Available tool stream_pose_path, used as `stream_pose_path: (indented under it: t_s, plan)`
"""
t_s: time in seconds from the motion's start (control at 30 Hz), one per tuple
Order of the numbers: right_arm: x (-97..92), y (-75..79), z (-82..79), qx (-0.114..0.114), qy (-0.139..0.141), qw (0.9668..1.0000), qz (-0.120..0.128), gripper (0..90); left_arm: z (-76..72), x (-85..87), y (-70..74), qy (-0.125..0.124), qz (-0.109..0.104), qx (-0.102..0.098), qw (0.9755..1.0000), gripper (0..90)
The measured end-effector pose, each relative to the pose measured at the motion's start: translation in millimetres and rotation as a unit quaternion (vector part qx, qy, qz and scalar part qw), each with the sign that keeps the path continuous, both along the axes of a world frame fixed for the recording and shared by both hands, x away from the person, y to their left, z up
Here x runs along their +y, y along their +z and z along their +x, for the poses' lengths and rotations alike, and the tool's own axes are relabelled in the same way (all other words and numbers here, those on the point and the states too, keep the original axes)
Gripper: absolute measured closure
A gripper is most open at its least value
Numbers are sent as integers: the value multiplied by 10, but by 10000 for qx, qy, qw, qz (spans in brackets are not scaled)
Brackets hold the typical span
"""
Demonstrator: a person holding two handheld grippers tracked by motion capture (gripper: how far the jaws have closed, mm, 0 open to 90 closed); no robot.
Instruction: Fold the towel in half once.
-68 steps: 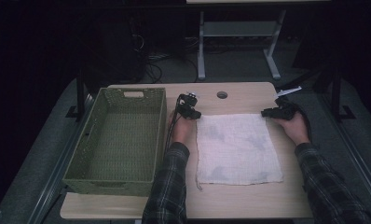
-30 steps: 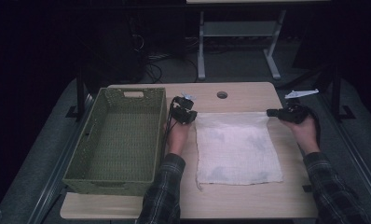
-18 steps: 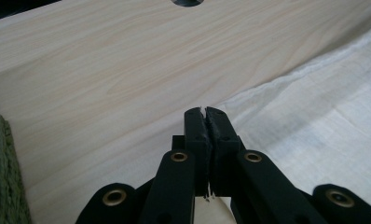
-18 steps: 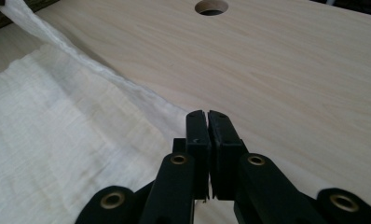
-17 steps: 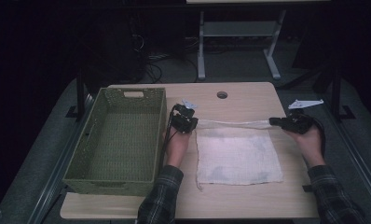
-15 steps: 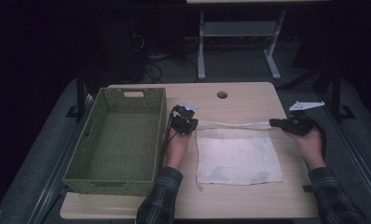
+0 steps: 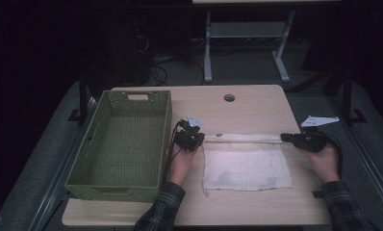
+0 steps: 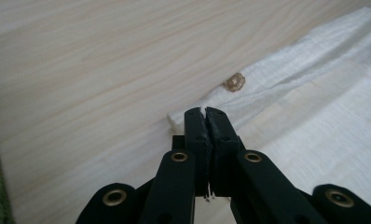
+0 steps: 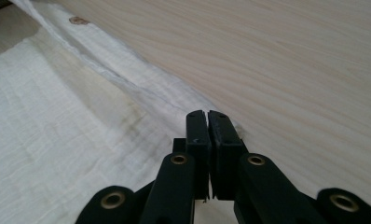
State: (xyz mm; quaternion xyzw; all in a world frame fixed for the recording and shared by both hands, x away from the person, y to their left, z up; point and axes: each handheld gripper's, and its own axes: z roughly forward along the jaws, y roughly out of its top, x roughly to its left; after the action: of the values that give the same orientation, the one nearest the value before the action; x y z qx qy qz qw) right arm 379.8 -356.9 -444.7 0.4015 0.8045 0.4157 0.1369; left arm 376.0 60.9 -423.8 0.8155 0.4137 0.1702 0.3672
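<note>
Readable text: none on the cloth (image 7: 247,166), basket (image 7: 122,144) or table (image 7: 257,103).
Labels, brands, numbers: none legible.

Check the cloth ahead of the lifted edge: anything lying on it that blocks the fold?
Nothing visible does. Left gripper and right gripper pinch the far corners of the white cloth; its flat part toward the person lies bare.

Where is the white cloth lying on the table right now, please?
In the high view the white cloth lies on the table right of the green basket, its far edge stretched between the left gripper and right gripper.
</note>
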Motion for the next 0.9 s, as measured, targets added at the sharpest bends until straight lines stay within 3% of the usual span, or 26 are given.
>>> stream_pose_path:
  t_s: [0.2, 0.4, 0.7, 0.9]
  plan:
    - [-49, -25, -134, 39, -40, 9999, 133, 873, -199, -18, -17, -302, 28, -28, 9995, 878]
    - [-69, -22, -289, 62, 35, 9996, 277, 872, -325, -31, -9, -485, -186, 37, 9986, 878]
    - [-95, -21, -452, 77, 105, 9997, 228, 872, -524, 21, -12, -722, -280, 25, 9970, 877]
    - [-106, -18, -570, 76, 189, 9995, 240, 871, -610, 35, -38, -751, -364, 102, 9965, 877]
